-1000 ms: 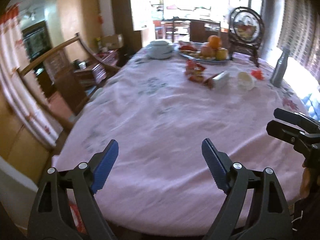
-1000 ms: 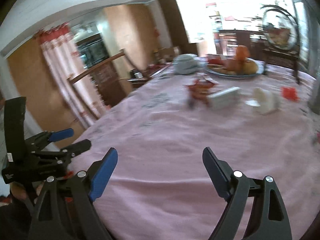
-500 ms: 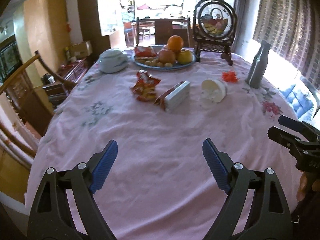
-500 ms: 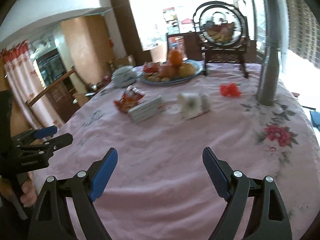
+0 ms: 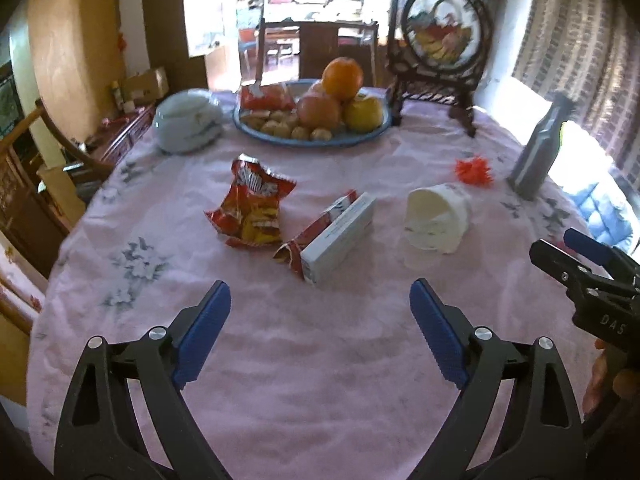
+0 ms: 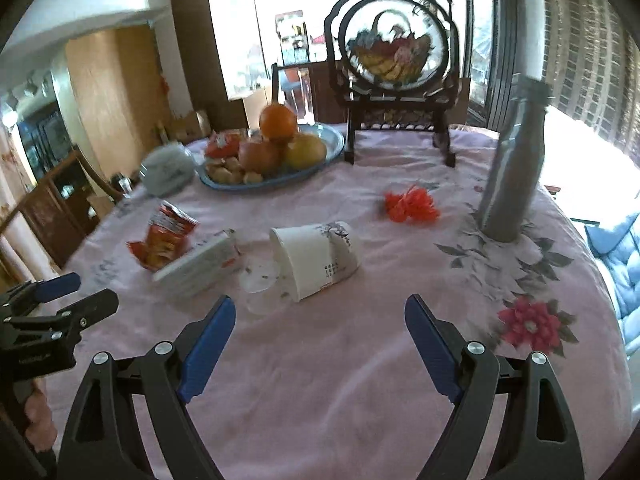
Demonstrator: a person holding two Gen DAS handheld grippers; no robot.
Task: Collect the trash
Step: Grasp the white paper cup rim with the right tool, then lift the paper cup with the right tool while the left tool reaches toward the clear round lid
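On the pink tablecloth point(image 5: 320, 380) lie a torn red snack bag point(image 5: 250, 208), a white box in a red wrapper point(image 5: 340, 236), a tipped paper cup point(image 5: 438, 216) and a red crumpled scrap point(image 5: 474, 170). My left gripper point(image 5: 320, 292) hovers short of the box; its jaws are opening and nothing is between them. My right gripper point(image 6: 320, 308) is open and empty, just short of the paper cup point(image 6: 316, 256) and a clear plastic lid point(image 6: 260, 284). The snack bag point(image 6: 166, 236) and box point(image 6: 200, 264) lie to its left.
A fruit plate point(image 5: 320, 142), a lidded bowl point(image 5: 188, 124) and a framed round ornament point(image 5: 438, 40) stand at the back. A grey bottle point(image 6: 512, 168) stands at the right. A wooden chair point(image 5: 60, 132) is left of the table, a blue cushion point(image 6: 624, 264) right.
Both grippers have moved forward over the table towards the litter, which now looks larger and closer. The right view has swung rightwards onto the cup and bottle.
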